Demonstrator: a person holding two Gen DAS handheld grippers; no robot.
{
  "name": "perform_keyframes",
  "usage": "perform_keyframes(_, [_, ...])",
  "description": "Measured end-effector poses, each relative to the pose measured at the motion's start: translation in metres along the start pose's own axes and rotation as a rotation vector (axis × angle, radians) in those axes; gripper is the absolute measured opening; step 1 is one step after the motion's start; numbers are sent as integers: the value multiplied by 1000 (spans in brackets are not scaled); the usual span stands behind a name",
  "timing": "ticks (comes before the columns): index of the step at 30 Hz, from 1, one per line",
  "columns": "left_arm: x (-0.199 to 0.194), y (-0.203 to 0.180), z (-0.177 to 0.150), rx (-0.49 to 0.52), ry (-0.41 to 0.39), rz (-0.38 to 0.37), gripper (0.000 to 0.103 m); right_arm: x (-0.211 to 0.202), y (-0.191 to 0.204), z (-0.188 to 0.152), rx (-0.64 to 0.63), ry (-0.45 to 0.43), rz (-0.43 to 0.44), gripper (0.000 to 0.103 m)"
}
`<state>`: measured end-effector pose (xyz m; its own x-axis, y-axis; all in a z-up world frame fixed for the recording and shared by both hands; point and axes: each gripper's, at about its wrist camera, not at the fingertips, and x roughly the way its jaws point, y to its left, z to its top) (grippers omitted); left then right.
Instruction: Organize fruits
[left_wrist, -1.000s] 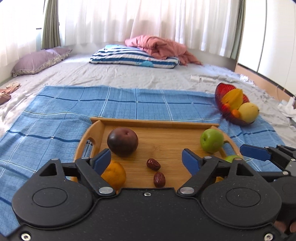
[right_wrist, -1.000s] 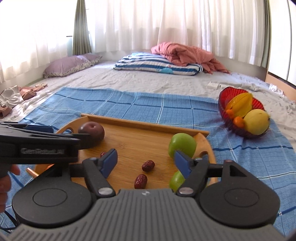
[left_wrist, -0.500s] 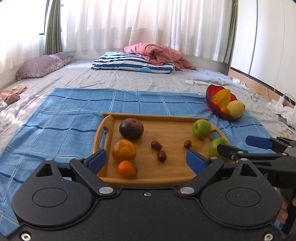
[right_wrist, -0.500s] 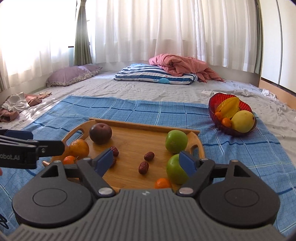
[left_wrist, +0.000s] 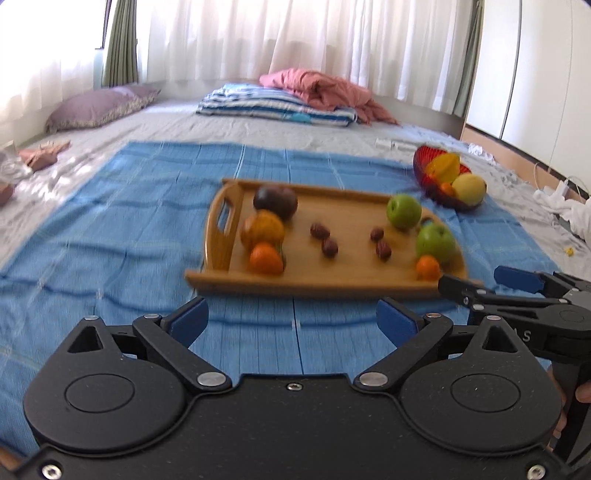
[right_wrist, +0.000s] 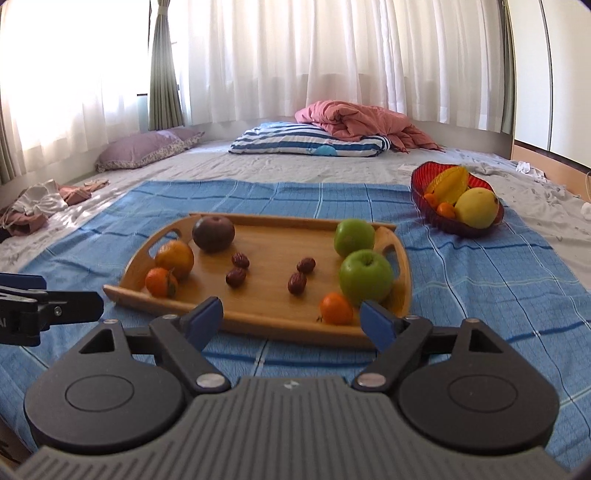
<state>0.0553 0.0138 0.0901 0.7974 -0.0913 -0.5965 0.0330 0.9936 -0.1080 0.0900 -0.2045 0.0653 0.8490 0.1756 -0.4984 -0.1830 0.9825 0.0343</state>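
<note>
Little looks sorted yet. The tray (right_wrist: 400, 291) lies on the blue cloth (right_wrist: 480, 280) on the bed and holds a dark plum (right_wrist: 213, 234), two green apples (right_wrist: 365, 275), three oranges (right_wrist: 174, 258) and four dates (right_wrist: 296, 283), scattered loosely. The red bowl (right_wrist: 421, 192), well apart to the right, already holds a starfruit (right_wrist: 448, 184) and other fruit. The left tongs (left_wrist: 291, 321) are opening, nothing between them. The right tongs (right_wrist: 291, 319) gape wide, empty, short of the tray.
</note>
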Motion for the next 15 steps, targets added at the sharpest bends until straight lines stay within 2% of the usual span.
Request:
perform_keyframes(6, [15, -2, -25, 2, 38, 44, 98, 3, 3, -26, 2, 27, -35, 90])
perform_keyframes(15, [43, -9, -36, 45, 5, 106, 98, 17, 6, -51, 15, 61, -80, 91])
